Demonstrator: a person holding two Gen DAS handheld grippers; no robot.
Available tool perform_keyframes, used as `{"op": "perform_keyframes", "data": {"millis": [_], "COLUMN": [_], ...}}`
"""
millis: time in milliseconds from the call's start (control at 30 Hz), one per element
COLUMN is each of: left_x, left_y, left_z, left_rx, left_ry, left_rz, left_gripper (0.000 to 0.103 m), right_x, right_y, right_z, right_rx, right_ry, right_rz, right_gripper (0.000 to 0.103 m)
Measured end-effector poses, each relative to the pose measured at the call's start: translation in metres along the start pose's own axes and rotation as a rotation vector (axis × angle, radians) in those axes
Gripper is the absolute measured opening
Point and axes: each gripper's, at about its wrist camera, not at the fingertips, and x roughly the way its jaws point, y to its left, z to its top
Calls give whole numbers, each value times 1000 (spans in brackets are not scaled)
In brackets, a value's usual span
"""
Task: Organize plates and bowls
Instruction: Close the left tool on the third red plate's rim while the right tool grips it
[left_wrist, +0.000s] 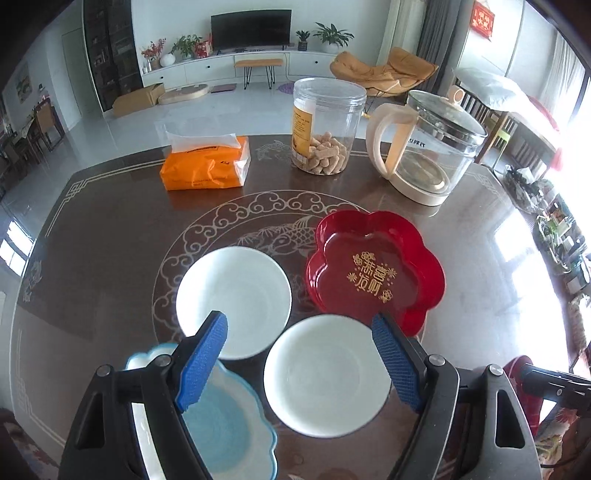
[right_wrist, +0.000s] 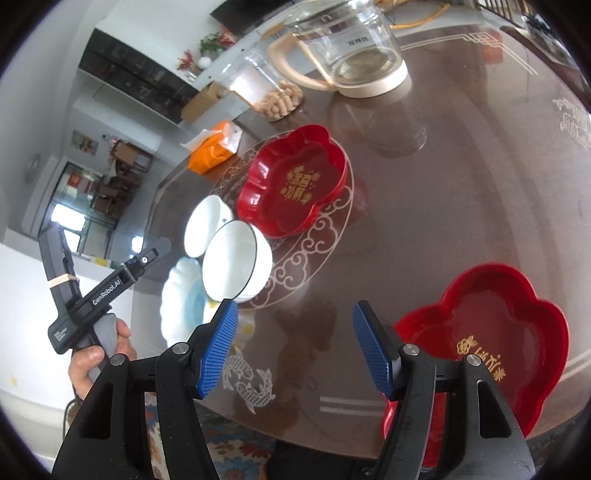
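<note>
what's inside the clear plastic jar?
The clear plastic jar holds tan stick-shaped snacks piled at the bottom; the rest looks empty. Its yellow label hides part of the contents behind it.

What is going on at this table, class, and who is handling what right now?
A person holds a hand-held gripper in each hand over a dark patterned table. Both the left hand-held gripper and the right hand-held gripper are open and empty. Two white bowls, a blue and white scalloped dish and two red flower-shaped plates sit apart on the table, none stacked. A tissue pack, a snack jar and a glass kettle stand farther back.
</note>
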Motion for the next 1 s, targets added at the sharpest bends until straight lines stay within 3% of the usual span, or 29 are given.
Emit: {"op": "perform_keyframes", "data": {"millis": [133, 300, 500, 700, 833, 900, 967, 1000], "left_x": [40, 86, 129, 161, 180, 185, 186, 186], "left_y": [-9, -5, -21, -25, -20, -20, -21, -23], "left_z": [37, 68, 87, 96, 95, 93, 91, 91], "left_rx": [46, -35, -12, -11, -51, -62, -60, -54], "left_ry": [40, 89, 153, 192, 237, 254, 256, 255], "left_rz": [36, 38, 44, 81, 53, 31, 19, 11], "left_gripper": [80, 70, 48, 43, 36, 25, 21, 19], "right_x": [19, 45, 86, 118, 136, 141, 144, 144], "right_y": [-16, -29, -23, -15, -2, 0, -6, -9], "right_z": [33, 56, 63, 68, 60, 59, 61, 63], "right_rx": [92, 184, 194, 167, 119, 102, 120, 131], "right_ry": [5, -28, 4, 21, 73, 67, 60, 54], "right_rz": [-8, -2, -5, -16, -13, -49, -50, -41], "right_gripper": [69, 70, 66, 61, 61, 55, 37, 34]}}
